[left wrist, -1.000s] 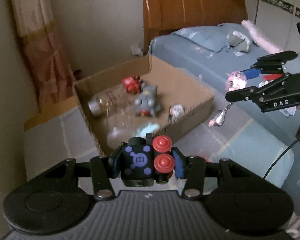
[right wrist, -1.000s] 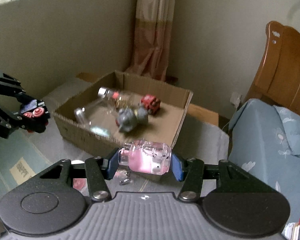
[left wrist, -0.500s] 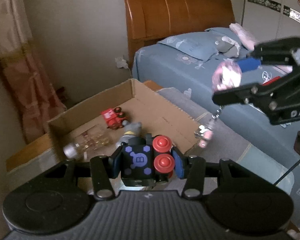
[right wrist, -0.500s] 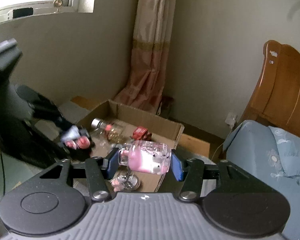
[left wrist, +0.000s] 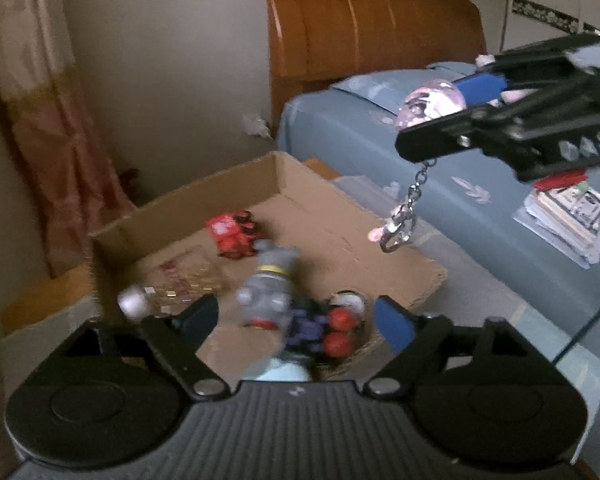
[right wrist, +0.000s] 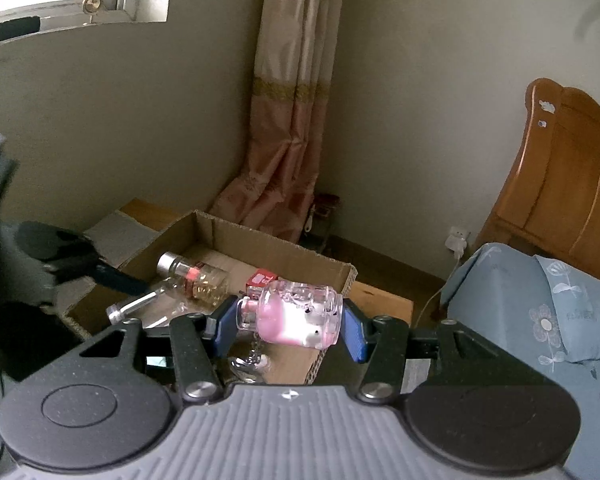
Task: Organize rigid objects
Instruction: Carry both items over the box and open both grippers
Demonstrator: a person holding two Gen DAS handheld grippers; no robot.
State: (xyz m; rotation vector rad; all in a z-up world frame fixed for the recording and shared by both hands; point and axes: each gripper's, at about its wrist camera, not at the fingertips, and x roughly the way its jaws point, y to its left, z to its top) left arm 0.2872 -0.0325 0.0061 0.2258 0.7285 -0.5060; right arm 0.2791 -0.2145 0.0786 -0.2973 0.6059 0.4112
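1. Cardboard, brown and open-topped: the box [left wrist: 340,216] sits low beside the bed [left wrist: 480,184] and serves as the collecting bin, so both grippers are held over or near it.
2. The left gripper [left wrist: 296,316] hangs over the box's near end with its jaws spread wide and nothing between them; I judge it has just let its load go.
3. The right gripper [right wrist: 286,320] is clamped on a clear keychain bottle [right wrist: 296,314] with pink filling, held sideways so the pads press cap and base. Its chain [left wrist: 404,212] dangles over the box's right wall, which suggests this piece goes in next.
4. A grey robot figure [left wrist: 268,290], blurred, lies inside the box just ahead of the left gripper.
5. A glass bottle [right wrist: 192,276] with a silver cap lies on its side on the box floor.
6. A red toy car [left wrist: 232,234] rests further back.
7. The purple button cube [left wrist: 320,328] with red knobs sits below and between the open left fingers, free of them, by the near wall.
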